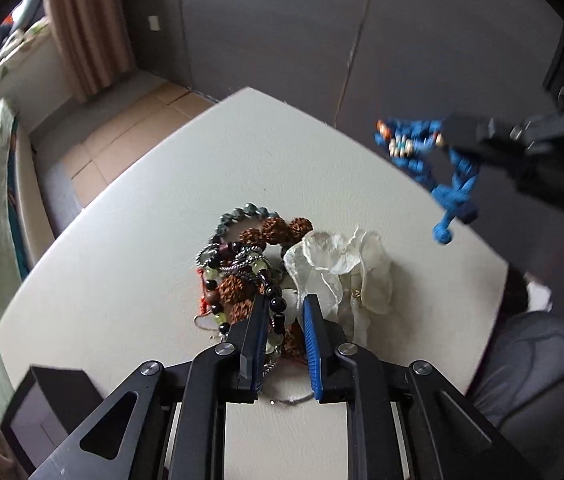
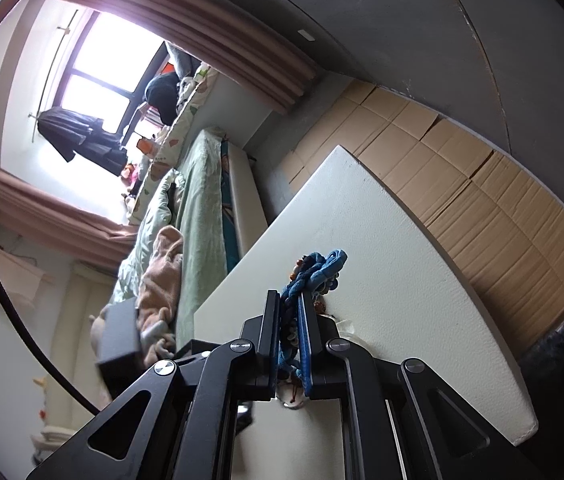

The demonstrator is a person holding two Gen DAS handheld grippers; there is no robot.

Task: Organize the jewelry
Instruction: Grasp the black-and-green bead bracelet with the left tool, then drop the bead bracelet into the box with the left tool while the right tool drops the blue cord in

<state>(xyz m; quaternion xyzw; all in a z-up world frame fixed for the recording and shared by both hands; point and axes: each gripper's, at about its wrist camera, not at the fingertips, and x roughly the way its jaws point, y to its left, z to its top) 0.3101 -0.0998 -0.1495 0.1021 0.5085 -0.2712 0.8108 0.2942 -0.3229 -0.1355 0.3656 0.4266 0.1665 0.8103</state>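
Note:
A heap of bead bracelets [image 1: 242, 264] lies mid-table on the white table [image 1: 130, 240], next to a translucent white flower ornament [image 1: 342, 268]. My left gripper [image 1: 285, 304] hangs over the near side of the heap, its jaws a little apart around black and pale beads, not visibly clamped. My right gripper [image 2: 290, 300] is shut on a blue braided bracelet [image 2: 314, 272] with small beads and holds it in the air. In the left wrist view that bracelet [image 1: 414, 144] dangles blurred at the upper right, above the table's far right edge.
A black box [image 1: 38, 412] stands at the table's near left; it also shows in the right wrist view [image 2: 120, 336]. A bed with green bedding [image 2: 198, 200] lies beyond the table. Cardboard [image 2: 462, 184] covers the floor. A person's clothing [image 1: 530, 380] is at the right.

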